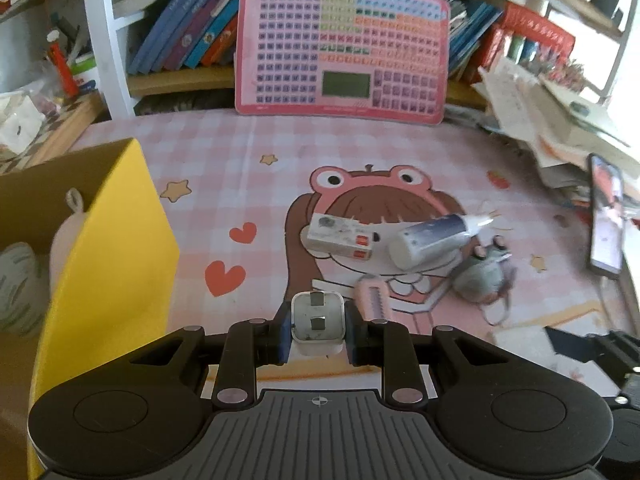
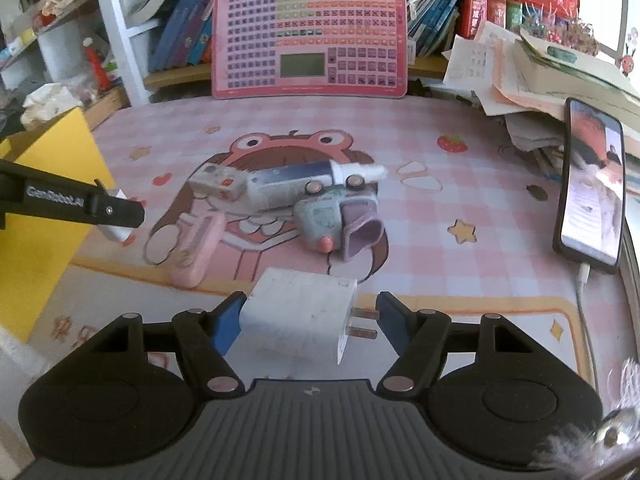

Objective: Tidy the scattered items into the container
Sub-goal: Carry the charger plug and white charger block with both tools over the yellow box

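Left tongs (image 1: 318, 330): narrowed, blue pads pressed on both flanks of a small white plug, prongs facing the camera. Held clear of the bench, tilted steeply downward. Linkage arms folded inward, close together. In the right wrist view the left tongs (image 2: 120, 216) show side-on as a black arm coming in from the left edge.

Right tongs (image 2: 306, 320): about half spread, tilted steeply down. Blue fingers (image 2: 228, 324) stand either side of a larger white charger; left pad close against its body, right pad apart from the prongs. Whether they grip it cannot be told.
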A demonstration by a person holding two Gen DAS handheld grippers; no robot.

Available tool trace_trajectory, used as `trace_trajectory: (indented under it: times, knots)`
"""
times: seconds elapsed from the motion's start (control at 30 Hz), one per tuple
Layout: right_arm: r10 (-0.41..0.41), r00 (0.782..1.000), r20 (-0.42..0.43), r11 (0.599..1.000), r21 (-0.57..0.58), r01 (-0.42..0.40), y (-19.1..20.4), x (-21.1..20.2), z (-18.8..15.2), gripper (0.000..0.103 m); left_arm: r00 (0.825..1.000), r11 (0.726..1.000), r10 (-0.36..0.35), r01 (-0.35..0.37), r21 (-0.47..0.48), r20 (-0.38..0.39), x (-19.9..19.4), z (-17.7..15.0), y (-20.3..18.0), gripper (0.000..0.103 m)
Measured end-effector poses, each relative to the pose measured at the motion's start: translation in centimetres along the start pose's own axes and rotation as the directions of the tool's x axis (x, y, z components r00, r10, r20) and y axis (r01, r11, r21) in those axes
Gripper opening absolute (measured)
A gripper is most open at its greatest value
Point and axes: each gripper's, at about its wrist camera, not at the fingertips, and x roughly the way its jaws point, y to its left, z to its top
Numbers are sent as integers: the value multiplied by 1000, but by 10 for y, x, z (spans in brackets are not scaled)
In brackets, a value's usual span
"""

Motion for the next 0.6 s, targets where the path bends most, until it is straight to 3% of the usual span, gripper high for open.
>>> trace_trajectory:
  times: [0.27, 0.6]
  knots:
    - [71, 996, -49, 997, -1, -72, 10, -21, -13, 69, 999, 999, -29, 30, -38, 13, -44, -27, 3, 24]
    - [88, 994, -62, 996, -20, -90, 25, -36, -28, 69, 999, 996, -49, 47, -72, -21, -70, -65, 3, 24]
